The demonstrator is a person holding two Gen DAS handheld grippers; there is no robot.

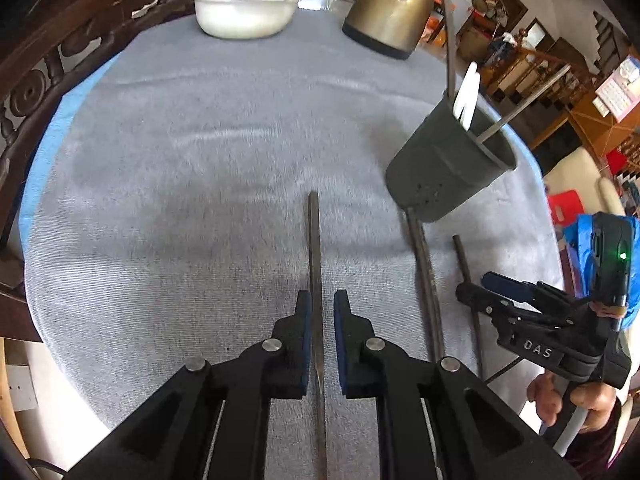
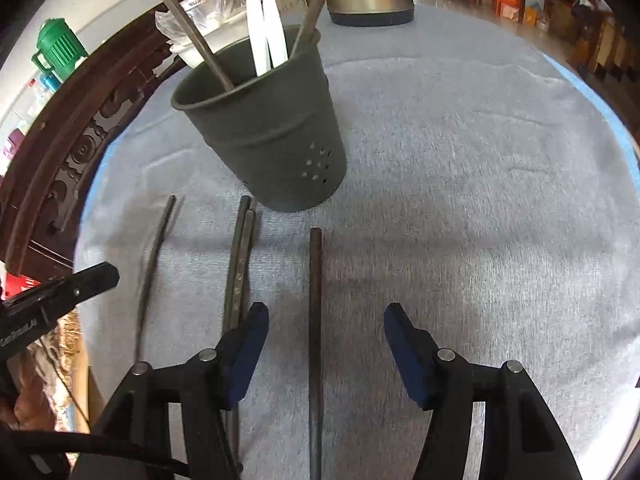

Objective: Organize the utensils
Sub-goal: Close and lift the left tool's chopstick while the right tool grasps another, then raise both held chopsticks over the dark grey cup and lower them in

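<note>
A dark grey perforated utensil holder (image 1: 444, 168) (image 2: 272, 136) stands on the grey cloth. It holds two white handles (image 2: 266, 36) and two dark chopsticks (image 2: 188, 24). My left gripper (image 1: 322, 300) straddles a dark chopstick (image 1: 314, 240) on the cloth. Its jaws stand barely apart, with a thin gap at the right pad (image 1: 340, 320). My right gripper (image 2: 326, 316) is open over another chopstick (image 2: 315, 272) that lies loose between its fingers. A pair of chopsticks (image 2: 240, 260) (image 1: 424, 272) lies between the two grippers, its far end at the holder's base.
A brass-coloured kettle (image 1: 394, 4) and a white bowl (image 1: 244, 12) with a plastic bag stand at the table's far side. A carved wooden chair back (image 1: 36, 80) curves along the left edge. A person's hand (image 1: 560, 400) holds the right gripper (image 1: 480, 290).
</note>
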